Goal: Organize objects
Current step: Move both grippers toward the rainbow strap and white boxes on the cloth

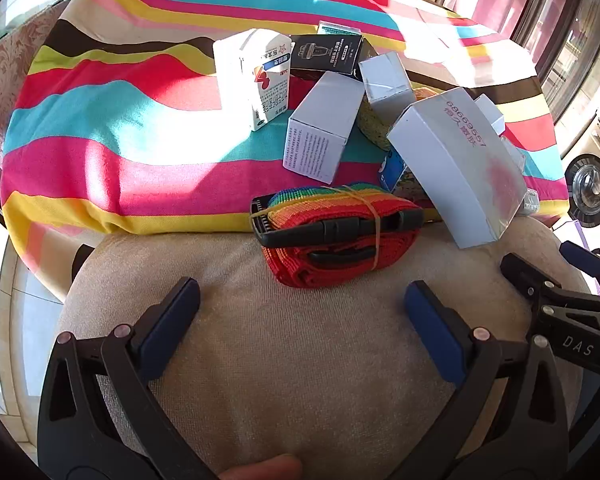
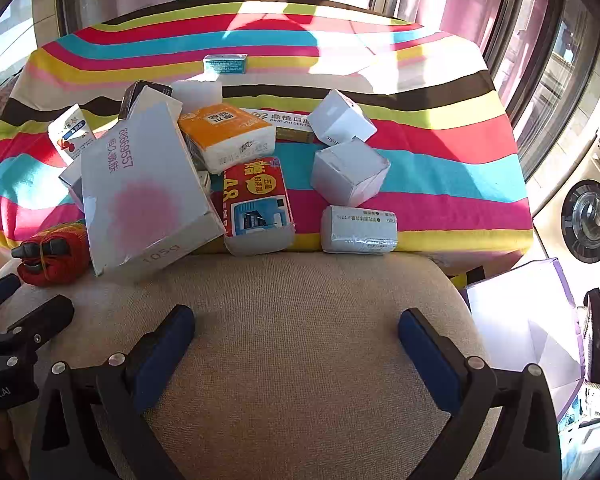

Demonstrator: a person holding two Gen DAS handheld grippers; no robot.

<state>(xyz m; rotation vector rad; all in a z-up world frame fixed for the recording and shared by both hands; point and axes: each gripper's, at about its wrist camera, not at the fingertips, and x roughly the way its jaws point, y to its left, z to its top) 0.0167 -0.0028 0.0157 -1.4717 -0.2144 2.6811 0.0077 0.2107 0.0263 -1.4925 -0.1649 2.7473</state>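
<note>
Left tongs (image 1: 300, 320): I am holding these wide apart, gripping nothing; rainbow strap (image 1: 332, 232) is lying just ahead at twelve o'clock.
Big grey box (image 2: 140, 196): leaning on the pile; bumping it is risking a slide off the cushion (image 2: 300, 340).
Right tongs (image 2: 296, 344): spread apart, gripping nothing; red packet (image 2: 256, 208) is sitting at eleven o'clock.

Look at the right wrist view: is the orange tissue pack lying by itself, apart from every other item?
No: the orange tissue pack sits in the heap, pressed against the large grey box and the red packet.
</note>
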